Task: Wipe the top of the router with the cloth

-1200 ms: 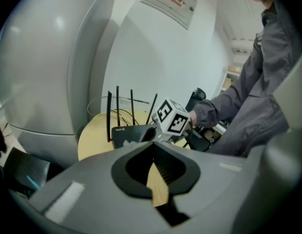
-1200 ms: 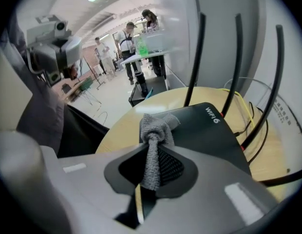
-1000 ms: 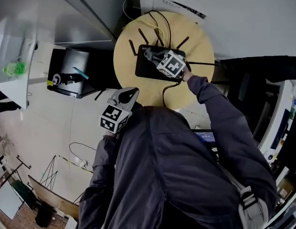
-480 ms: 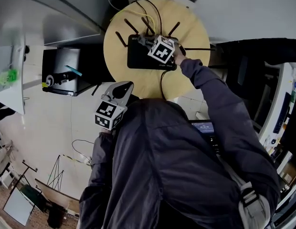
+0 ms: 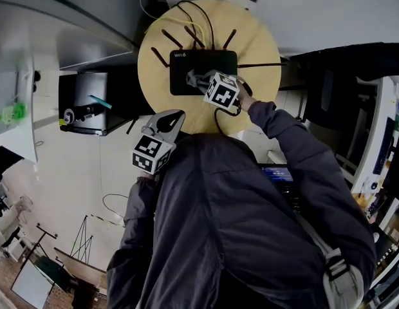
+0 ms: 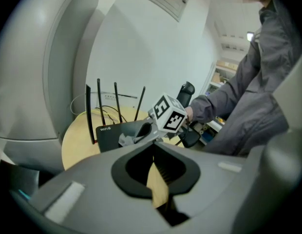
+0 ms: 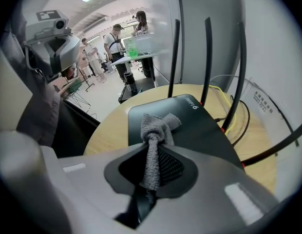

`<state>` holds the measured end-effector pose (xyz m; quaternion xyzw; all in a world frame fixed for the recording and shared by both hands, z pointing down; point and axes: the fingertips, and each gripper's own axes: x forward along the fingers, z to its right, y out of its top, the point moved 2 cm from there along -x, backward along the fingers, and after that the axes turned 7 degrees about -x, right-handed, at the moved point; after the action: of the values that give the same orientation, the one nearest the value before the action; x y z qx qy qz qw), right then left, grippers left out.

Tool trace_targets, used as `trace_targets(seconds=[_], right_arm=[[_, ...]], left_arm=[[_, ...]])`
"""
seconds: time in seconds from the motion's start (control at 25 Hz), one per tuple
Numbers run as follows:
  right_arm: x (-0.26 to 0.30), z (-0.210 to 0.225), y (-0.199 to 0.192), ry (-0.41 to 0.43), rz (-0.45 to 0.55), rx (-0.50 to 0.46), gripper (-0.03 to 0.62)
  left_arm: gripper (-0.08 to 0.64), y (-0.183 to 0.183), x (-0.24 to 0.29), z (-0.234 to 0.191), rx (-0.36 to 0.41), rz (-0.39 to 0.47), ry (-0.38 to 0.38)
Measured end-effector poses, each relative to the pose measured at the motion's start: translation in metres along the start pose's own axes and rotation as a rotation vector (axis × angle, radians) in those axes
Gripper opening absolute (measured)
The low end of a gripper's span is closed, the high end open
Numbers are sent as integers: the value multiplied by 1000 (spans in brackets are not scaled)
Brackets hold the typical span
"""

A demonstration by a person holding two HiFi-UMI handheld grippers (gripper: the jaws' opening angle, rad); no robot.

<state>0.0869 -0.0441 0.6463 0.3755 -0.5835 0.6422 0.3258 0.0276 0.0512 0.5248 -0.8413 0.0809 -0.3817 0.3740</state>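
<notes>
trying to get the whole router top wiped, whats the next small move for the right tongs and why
Probably slide the right tongs forward, dragging the cloth along the router toward its antennas. The tongs are shut on the grey cloth, its bunched end seems to rest on the black top, and the stretch ahead of it lies uncovered.

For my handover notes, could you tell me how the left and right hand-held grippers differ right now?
The right hand-held gripper is shut on the grey cloth; the left hand-held gripper is shut on nothing. The right one reaches over the black router on the round table; the left one is held back at the table's near edge. Both carry a square-marker cube and point toward the router.
</notes>
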Motion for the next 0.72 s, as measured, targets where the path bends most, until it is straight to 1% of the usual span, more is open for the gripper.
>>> trace_targets(seconds=[0.16, 0.24, 0.32, 0.4, 0.48, 0.6, 0.72], right_arm=[[-1, -11, -7, 22, 8, 11, 35], [-5, -1, -7, 23, 37, 77, 35], [-14, 28, -9, -42, 71, 151, 35], [-22, 60, -14, -124, 69, 183, 35], [-26, 85, -22, -185, 43, 200, 35], [-23, 103, -39, -210, -14, 211, 35], [-21, 103, -41, -207, -20, 204, 35]], left_arm=[[0, 1, 4, 2, 12, -12, -14], [0, 1, 3, 2, 14, -16, -13], [0, 0, 2, 1, 12, -19, -9], [0, -1, 0, -1, 6, -19, -1], [0, -1, -2, -1, 1, -17, 7], [0, -6, -4, -1, -2, -25, 4], [0, -6, -5, -2, -6, -26, 7]])
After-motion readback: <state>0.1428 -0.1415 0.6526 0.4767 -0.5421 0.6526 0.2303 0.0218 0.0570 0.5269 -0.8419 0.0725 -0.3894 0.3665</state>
